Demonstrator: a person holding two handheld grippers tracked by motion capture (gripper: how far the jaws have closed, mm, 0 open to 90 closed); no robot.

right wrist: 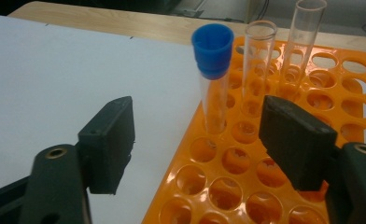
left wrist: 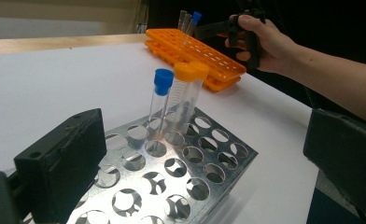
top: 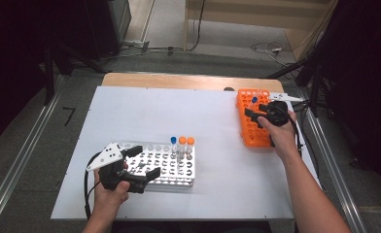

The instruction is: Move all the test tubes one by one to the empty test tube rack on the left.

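A white sheet [top: 145, 116] covers most of the worktop [top: 179, 80], whose pale wooden edge shows along the far side; a small dark spot [top: 229, 89] sits on that edge near the far right corner. Beyond the worktop lies a grey floor [top: 179, 60] with loose cables [top: 266, 47] trailing across it and a lighter strip of flooring [top: 237, 34] farther back; dark equipment [top: 106, 24] stands at the far left. Metal rails [top: 18, 165] run along the floor on the left of the worktop, and a matching rail [top: 334, 170] runs on the right.
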